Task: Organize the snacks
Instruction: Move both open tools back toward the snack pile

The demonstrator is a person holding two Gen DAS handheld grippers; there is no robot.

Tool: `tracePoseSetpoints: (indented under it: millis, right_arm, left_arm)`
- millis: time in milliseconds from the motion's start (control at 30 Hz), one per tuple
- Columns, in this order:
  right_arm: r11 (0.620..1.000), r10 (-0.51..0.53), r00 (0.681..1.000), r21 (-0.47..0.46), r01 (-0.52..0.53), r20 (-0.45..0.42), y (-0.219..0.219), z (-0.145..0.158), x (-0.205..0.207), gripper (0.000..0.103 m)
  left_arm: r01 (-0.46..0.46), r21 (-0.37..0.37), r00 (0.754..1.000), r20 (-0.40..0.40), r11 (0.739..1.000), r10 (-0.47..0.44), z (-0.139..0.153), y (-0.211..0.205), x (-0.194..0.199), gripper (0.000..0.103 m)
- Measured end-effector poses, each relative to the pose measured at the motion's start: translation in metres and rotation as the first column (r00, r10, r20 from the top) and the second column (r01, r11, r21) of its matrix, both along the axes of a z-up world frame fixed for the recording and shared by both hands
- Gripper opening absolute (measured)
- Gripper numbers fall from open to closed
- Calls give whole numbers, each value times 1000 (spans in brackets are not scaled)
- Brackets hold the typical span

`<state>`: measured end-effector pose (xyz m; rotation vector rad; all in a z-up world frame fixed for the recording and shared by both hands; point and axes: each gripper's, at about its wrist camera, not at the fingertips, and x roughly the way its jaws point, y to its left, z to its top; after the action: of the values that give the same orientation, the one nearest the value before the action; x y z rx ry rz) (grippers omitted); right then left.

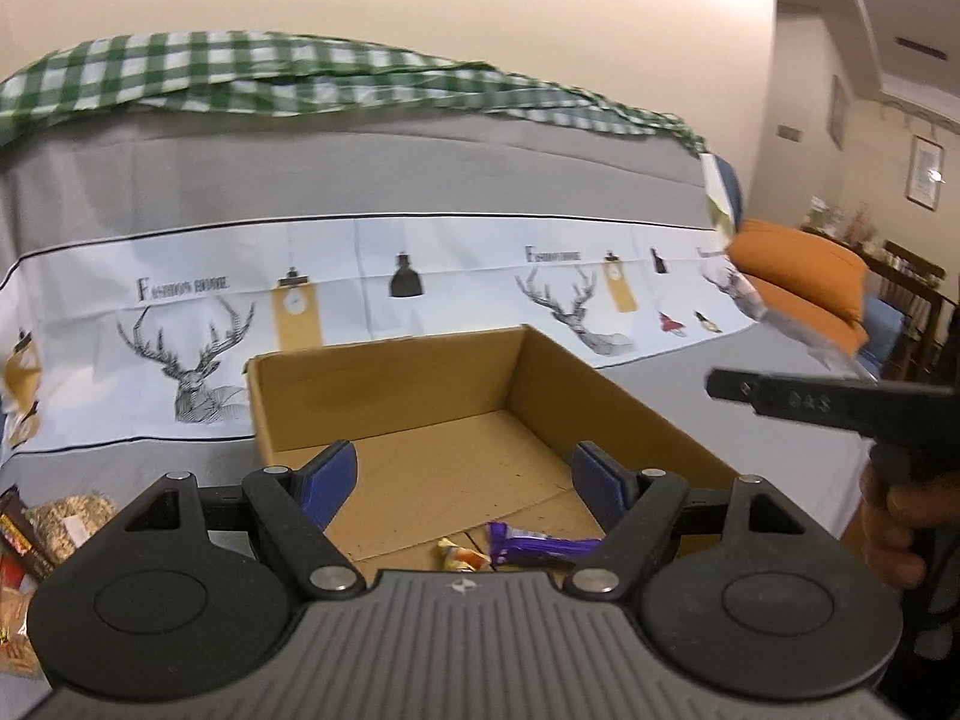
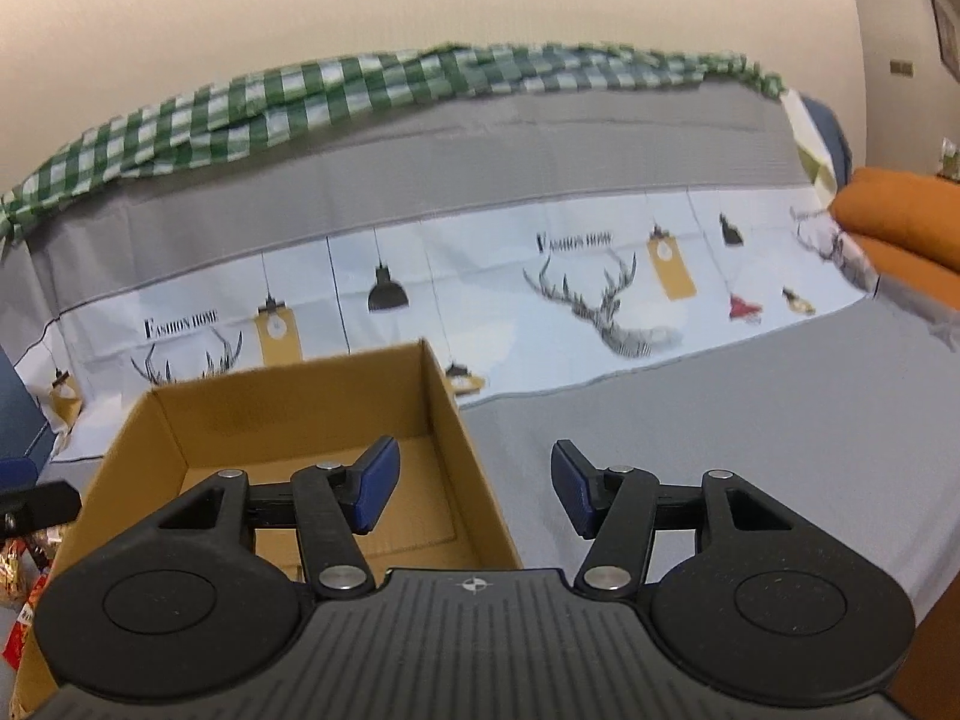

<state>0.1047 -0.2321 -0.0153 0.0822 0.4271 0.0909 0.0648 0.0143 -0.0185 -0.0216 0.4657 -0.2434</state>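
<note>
An open cardboard box sits on a grey cloth with a deer print. Inside, near its front, lie a purple-wrapped snack and a small gold-orange one. My left gripper is open and empty above the box's front part. Loose snacks lie on the cloth left of the box. My right gripper is open and empty, over the box's right wall. The right gripper also shows at the right of the left wrist view. A few snacks show at the far left of the right wrist view.
A green checked cloth lies along the back of the covered surface. Orange cushions and a blue one sit at the right. Grey cloth spreads right of the box. A dining area with chairs is further right.
</note>
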Motion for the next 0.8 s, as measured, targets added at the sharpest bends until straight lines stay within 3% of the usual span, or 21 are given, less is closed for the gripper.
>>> tracePoseSetpoints:
  millis: [133, 267, 400, 433, 467, 533, 667, 800]
  right_arm:
    - [1000, -12, 999, -12, 13, 40, 4, 3, -8, 58]
    - [1000, -12, 998, -18, 13, 57, 12, 5, -14, 58]
    - [1000, 6, 997, 2, -6, 76, 19, 10, -21, 57]
    - [1000, 12, 997, 10, -13, 78, 21, 11, -22, 54]
    - [999, 23, 997, 22, -25, 77, 24, 12, -24, 51]
    - [998, 51, 996, 43, -54, 76, 29, 14, -25, 41]
    - [990, 112, 990, 73, -119, 90, 48, 19, -27, 34]
    - [977, 197, 977, 69, -203, 85, 77, 21, -29, 33]
  left_arm:
    - [44, 2, 999, 13, 999, -44, 0, -1, -9, 70]
    - [92, 8, 996, -12, 996, -92, 2, -2, -15, 66]
    - [113, 13, 993, -32, 993, -113, 9, 8, -26, 40]
    - [115, 25, 993, -35, 993, -115, 13, 12, -29, 28]
    - [123, 41, 992, -37, 992, -121, 17, 17, -31, 24]
    - [152, 75, 988, -27, 985, -150, 26, 30, -39, 23]
    - [155, 150, 988, -35, 976, -151, 35, 69, -44, 23]
    - [35, 46, 993, -118, 998, -30, 13, 129, -34, 23]
